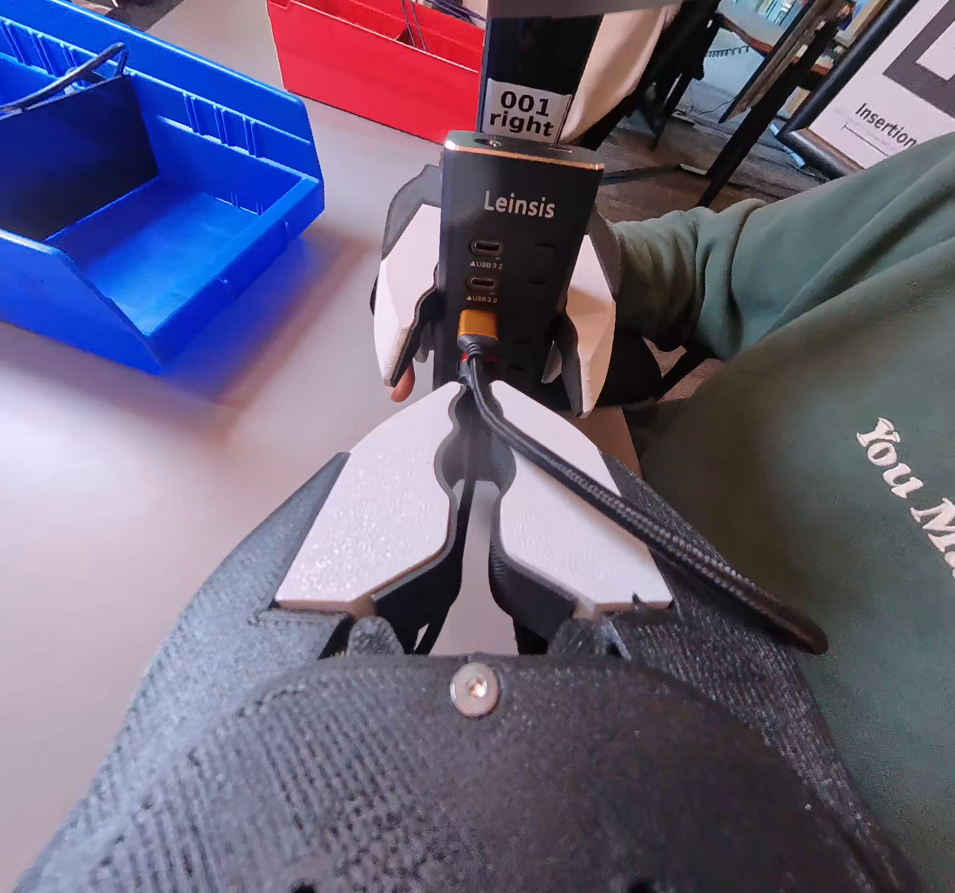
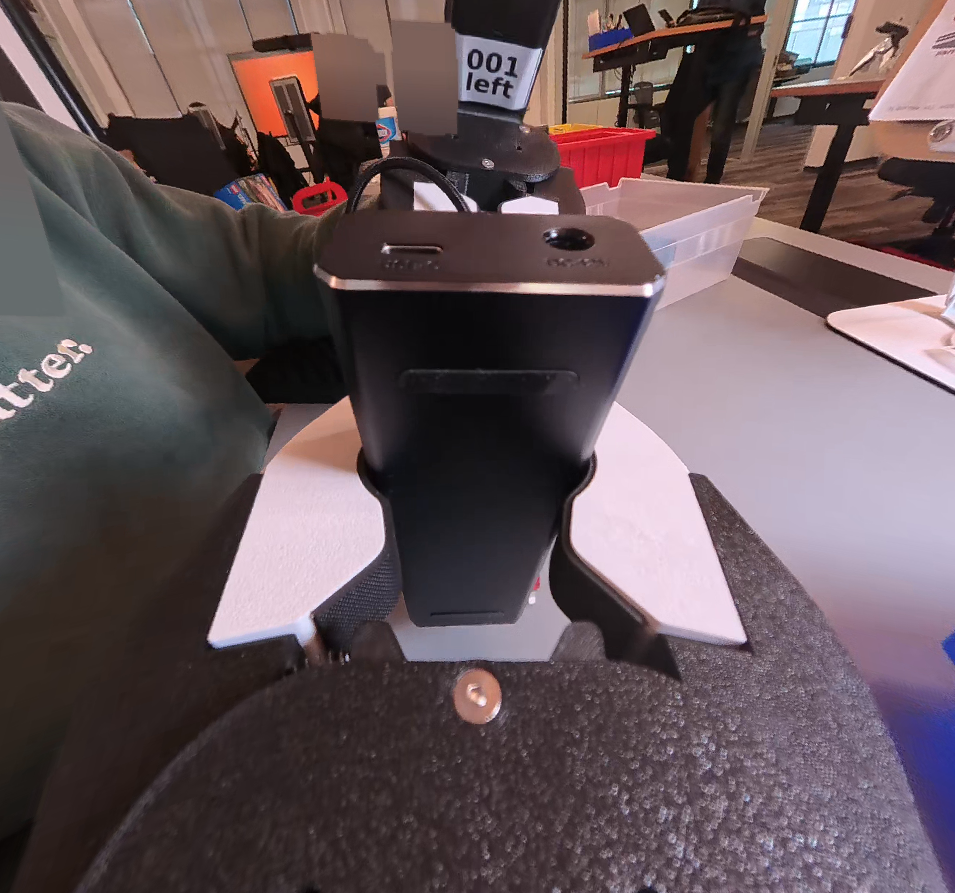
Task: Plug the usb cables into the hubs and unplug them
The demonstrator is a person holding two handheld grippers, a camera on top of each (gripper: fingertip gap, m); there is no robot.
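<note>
In the left wrist view, my left gripper (image 1: 475, 390) is shut on a black braided cable (image 1: 568, 485), just behind its orange plug (image 1: 478, 325). The plug sits in the lowest front port of an upright black hub (image 1: 517, 206); two small ports above it are empty. The right gripper's white fingers (image 1: 400, 310) clamp the hub's sides. In the right wrist view, my right gripper (image 2: 475, 454) is shut on the hub (image 2: 486, 330), seen from its back. The left gripper (image 2: 480, 201) and a loop of cable (image 2: 372, 175) show just beyond the hub's top.
A blue bin (image 1: 155, 227) with a cable in it stands on the grey table (image 1: 103, 506) at left, and a red bin (image 1: 372, 56) behind. A clear plastic bin (image 2: 687, 227) and a white flat base (image 2: 889, 341) lie right. A person's green sleeve (image 1: 775, 274) is close by.
</note>
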